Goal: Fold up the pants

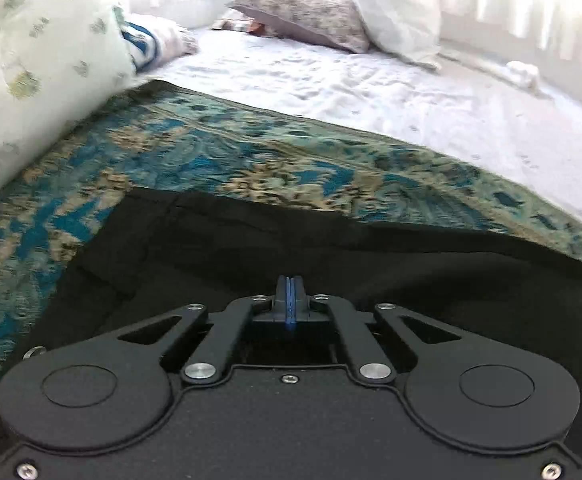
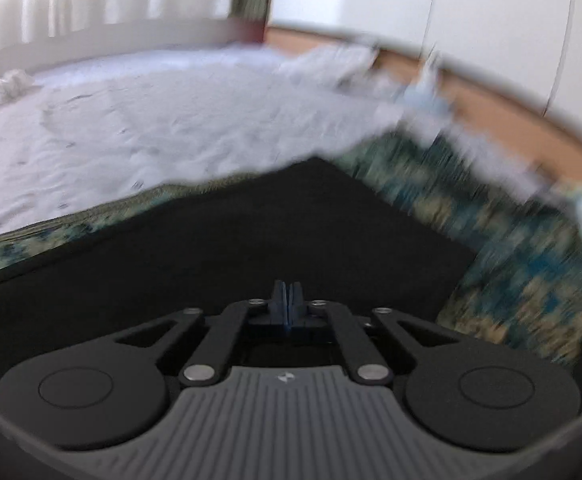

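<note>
Around you lies a bed with a white, wrinkled sheet, and on it a patterned cover in teal, blue and beige, woven-looking with a dark edge. On your left side a big white pillow with pale green spots leans over the cover and comes close to the corner of the pants. Behind it you see a blue and white cloth, and further back a grey flowered pillow resting against a plain white pillow. A small white crumpled thing lies near the far edge of the bed. In the right wrist view the floor is wooden, and this view is quite blurred on the right side.

The black pants lie flat on the patterned cover, directly under both tools. The fabric is matte and smooth, with a few soft folds and a straight seam near the corner.

Your left gripper has its fingers pressed together above the black cloth; whether cloth is pinched between them I cannot tell. Your right gripper is also pressed together, with the same doubt.
</note>
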